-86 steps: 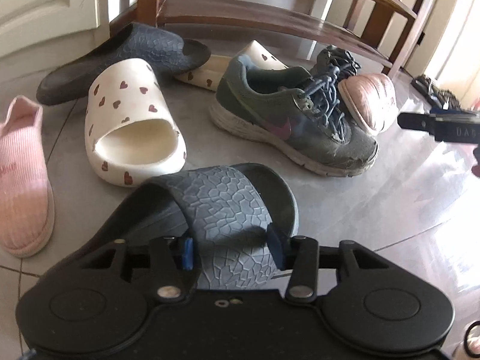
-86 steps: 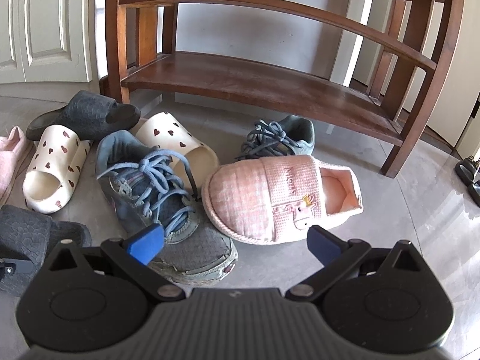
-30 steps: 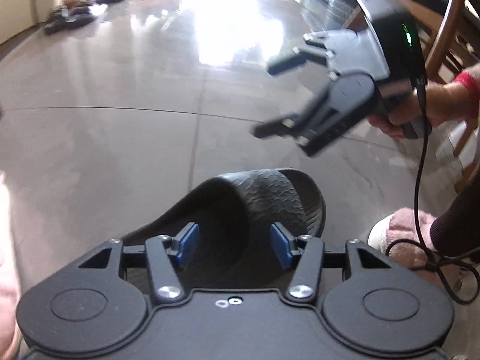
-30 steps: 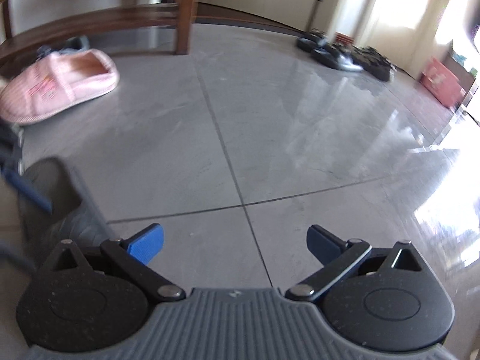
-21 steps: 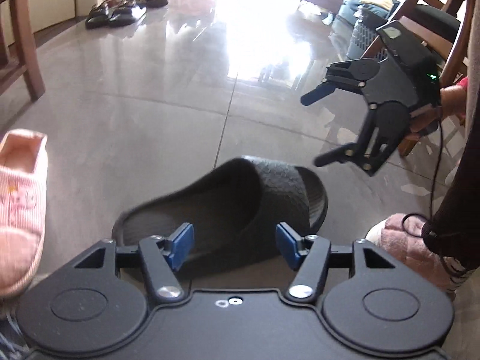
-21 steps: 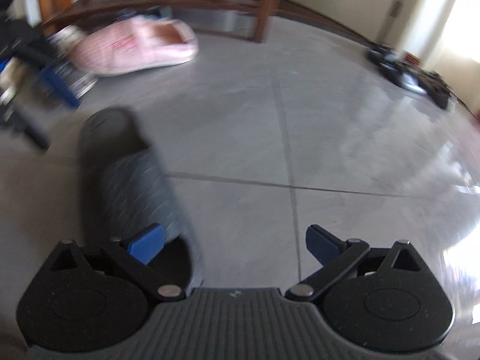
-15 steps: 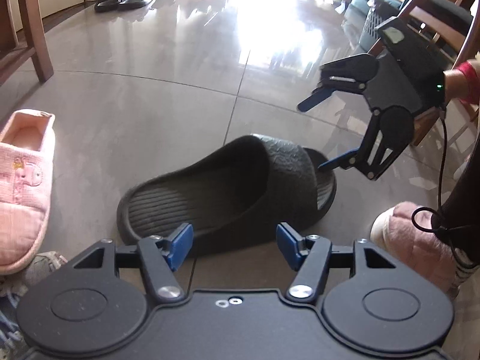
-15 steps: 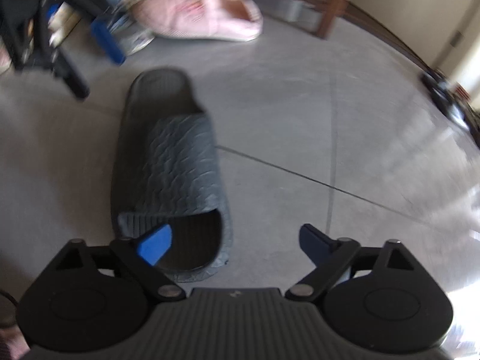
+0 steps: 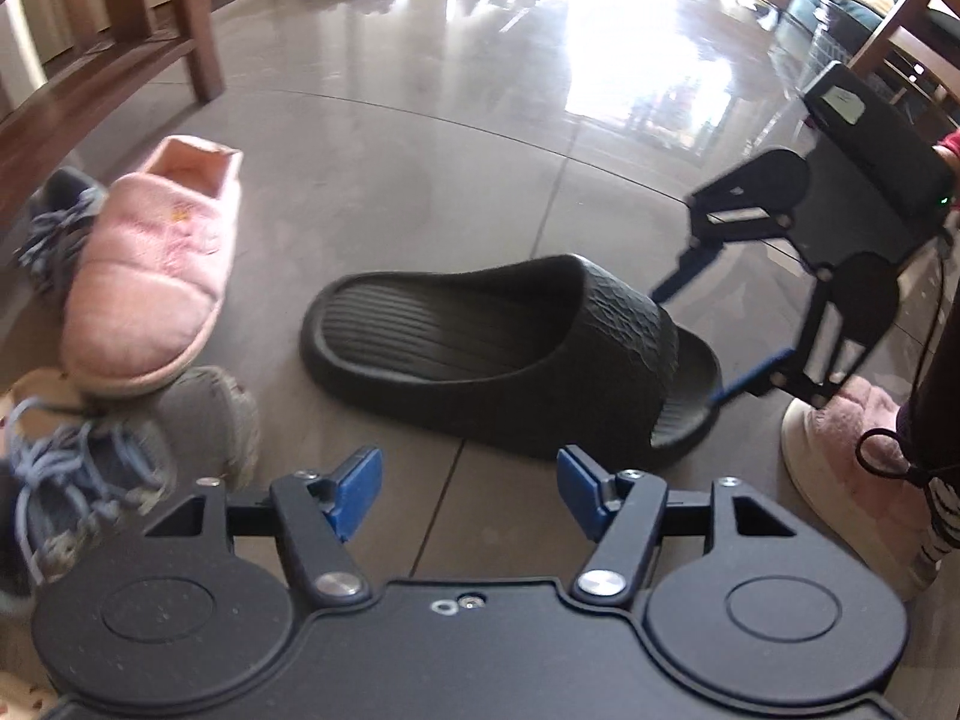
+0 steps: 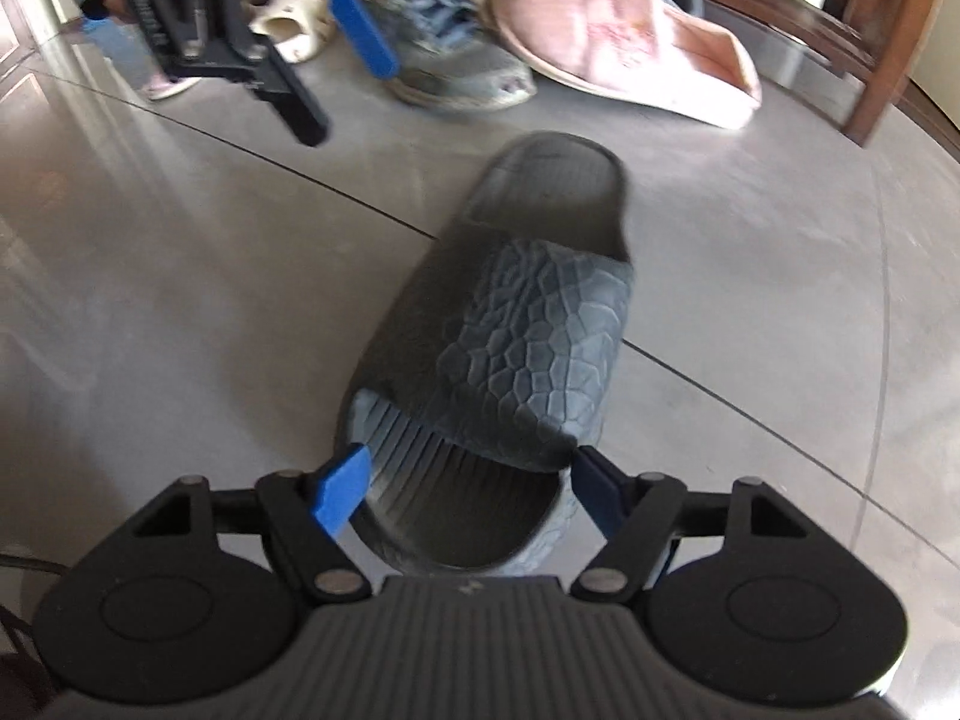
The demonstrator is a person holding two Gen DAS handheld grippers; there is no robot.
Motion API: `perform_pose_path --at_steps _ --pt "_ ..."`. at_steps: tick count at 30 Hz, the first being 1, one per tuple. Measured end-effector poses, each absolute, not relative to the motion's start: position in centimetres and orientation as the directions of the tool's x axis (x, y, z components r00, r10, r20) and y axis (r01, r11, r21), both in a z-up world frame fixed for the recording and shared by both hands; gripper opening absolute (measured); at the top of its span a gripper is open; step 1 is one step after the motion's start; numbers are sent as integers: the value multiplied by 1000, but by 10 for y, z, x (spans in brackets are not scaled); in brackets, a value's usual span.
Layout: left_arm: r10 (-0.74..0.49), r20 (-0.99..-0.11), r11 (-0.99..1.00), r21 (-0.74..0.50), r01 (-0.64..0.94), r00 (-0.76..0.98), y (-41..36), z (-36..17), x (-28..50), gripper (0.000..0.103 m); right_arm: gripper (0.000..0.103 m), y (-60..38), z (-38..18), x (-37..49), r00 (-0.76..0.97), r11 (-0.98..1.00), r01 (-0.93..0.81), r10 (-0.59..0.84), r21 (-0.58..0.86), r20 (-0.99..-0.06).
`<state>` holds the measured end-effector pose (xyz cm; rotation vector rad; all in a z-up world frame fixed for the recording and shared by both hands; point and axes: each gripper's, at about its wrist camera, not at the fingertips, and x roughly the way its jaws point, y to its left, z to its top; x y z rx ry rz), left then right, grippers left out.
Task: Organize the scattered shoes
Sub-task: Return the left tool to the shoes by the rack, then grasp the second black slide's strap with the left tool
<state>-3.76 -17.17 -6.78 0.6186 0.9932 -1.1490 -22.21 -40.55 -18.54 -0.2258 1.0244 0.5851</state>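
A dark textured slide (image 9: 498,348) lies flat on the tiled floor. My left gripper (image 9: 468,495) hangs a little short of its side, jaws opening, with nothing between the blue pads. In the right wrist view the same slide (image 10: 528,330) points away from me. My right gripper (image 10: 468,492) straddles its open toe end, jaws closing, one pad on each side of the sole. From the left wrist view the right gripper (image 9: 690,342) comes in from the right over the toe. The left gripper (image 10: 342,90) shows at the top left of the right wrist view.
A pink slipper (image 9: 150,288) and a grey laced sneaker (image 9: 90,480) lie left of the slide. A cream heart-print slide (image 10: 294,18) sits behind them. The wooden rack's leg (image 9: 198,30) stands beyond. A person's foot in a pink slipper (image 9: 852,480) is at right.
My left gripper has let go of the dark slide and drawn back; the slide now rests on the floor. The right gripper swung round, came down over the toe end and narrowed its jaws.
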Motion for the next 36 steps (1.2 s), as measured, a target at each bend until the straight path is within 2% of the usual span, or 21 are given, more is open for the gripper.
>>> perform_pose_path --at_steps 3,7,10,13,16,19,21,23,27,31,35,36 --pt "-459 -877 374 -41 927 146 -160 -62 -35 65 77 -407 -179 -222 356 809 -558 434 185 -828" --pt "-433 -835 564 42 825 338 -132 -48 -20 65 77 -437 -158 -202 426 839 -479 478 257 -768" --pt "-341 -791 723 124 679 507 -110 -40 -6 65 77 -468 -139 -170 526 875 -390 468 288 -710" --pt "-215 -762 844 171 509 611 -88 -26 10 65 78 -467 -124 -127 629 898 -377 428 227 -649" --pt "-54 -736 937 195 288 675 -59 -3 28 63 78 -454 -110 -88 667 863 -416 504 287 -549" --pt "34 -728 968 195 160 685 -38 29 38 62 78 -427 -88 -47 655 787 -503 617 358 -437" --pt "44 -728 971 192 141 685 -30 44 39 62 78 -411 -69 -31 627 729 -570 684 379 -372" --pt "51 -725 975 186 124 687 -23 63 43 62 78 -395 -49 -22 611 700 -630 714 337 -342" --pt "30 -691 989 127 80 722 -5 49 61 63 79 -360 -29 -7 619 692 -697 712 187 -331" --pt "9 -696 1000 -6 -19 718 35 -3 95 61 81 -331 -36 9 657 724 -682 667 100 -351" --pt "-9 -710 1000 -23 -11 704 56 -26 112 45 80 -310 -43 7 691 764 -643 612 60 -384" --pt "-16 -711 1000 -27 -5 703 62 -31 117 44 80 -308 -44 2 690 766 -641 606 55 -397"
